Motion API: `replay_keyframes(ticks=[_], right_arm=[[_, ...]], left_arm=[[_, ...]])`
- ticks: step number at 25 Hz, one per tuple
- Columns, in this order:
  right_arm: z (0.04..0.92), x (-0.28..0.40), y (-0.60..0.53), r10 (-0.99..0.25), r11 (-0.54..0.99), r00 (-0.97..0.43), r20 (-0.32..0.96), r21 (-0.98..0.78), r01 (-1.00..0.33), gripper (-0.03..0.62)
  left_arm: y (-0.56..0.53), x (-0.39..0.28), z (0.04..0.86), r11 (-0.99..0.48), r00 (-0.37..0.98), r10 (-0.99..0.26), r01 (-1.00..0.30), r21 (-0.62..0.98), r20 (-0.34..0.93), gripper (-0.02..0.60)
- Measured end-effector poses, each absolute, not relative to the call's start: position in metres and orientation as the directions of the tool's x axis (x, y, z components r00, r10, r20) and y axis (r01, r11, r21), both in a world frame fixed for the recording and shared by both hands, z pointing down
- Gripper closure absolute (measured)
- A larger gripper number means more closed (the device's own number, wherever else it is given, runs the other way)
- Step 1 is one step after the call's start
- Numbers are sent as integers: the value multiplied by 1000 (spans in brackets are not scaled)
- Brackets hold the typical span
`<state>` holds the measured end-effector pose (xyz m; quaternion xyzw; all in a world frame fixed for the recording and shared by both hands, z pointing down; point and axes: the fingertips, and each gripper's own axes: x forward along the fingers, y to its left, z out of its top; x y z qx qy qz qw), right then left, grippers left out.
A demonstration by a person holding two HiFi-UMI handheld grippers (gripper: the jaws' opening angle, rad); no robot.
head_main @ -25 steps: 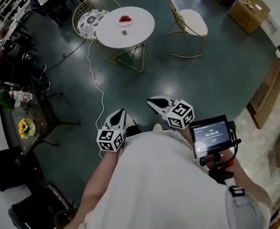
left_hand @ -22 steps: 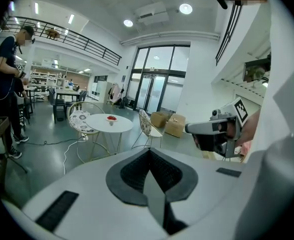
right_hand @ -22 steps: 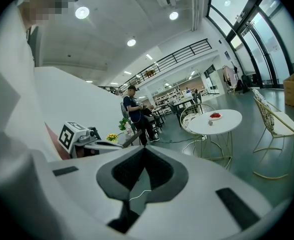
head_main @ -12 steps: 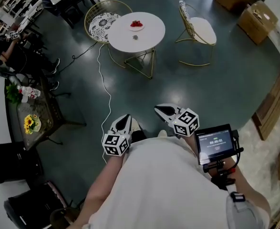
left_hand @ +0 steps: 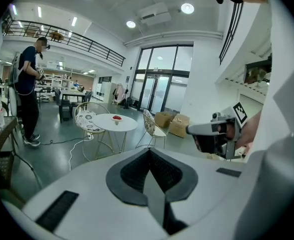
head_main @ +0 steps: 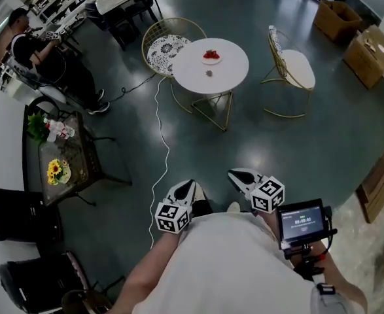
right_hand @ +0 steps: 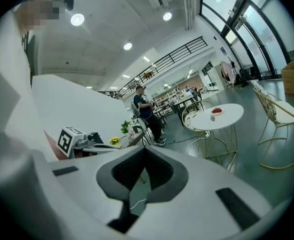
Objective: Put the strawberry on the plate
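Both grippers are held low, just in front of the wearer's shirt (head_main: pixel 231 267), side by side but apart, and well away from the table (head_main: pixel 227 77); left gripper (head_main: pixel 189 185): jaws clenched, pads meeting at the tip, nothing between them; right gripper (head_main: pixel 235 174): jaws likewise pressed together at the tip, nothing held; each gripper shows in the other's view, off to the side. The table is round and white, on gold wire legs, far across the dark floor (head_main: pixel 296 149); the strawberries (head_main: pixel 211 55) are a small red heap lying on the plate (head_main: pixel 211 61), which sits on the tabletop toward its far side; a small dark item (head_main: pixel 209 73) lies on the tabletop just nearer than the plate, not touching it, too small to identify. Patterned chair (head_main: pixel 167 44) is close against the table's left; white chair (head_main: pixel 295 68) is to its right, a little apart; a white cable (head_main: pixel 163 150) runs over the floor from near the table's foot toward the left gripper. A screen (head_main: pixel 301 220) is mounted beside the right gripper, lit. At far left a side table (head_main: pixel 74 150) bears yellow flowers (head_main: pixel 54 171); a second person (head_main: pixel 38 48) stands beyond it; boxes (head_main: pixel 369 48) are at top right.
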<state>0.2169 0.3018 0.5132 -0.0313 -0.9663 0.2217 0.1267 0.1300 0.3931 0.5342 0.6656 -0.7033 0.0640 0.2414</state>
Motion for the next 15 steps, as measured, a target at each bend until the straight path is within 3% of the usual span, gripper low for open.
replay_keyframes(ticks=[15], right_arm=[[523,208,301,112,895,-963,246,-447,-10,588]], left_arm=[[390,118,534,108,3,-909,-964,241,417,575]])
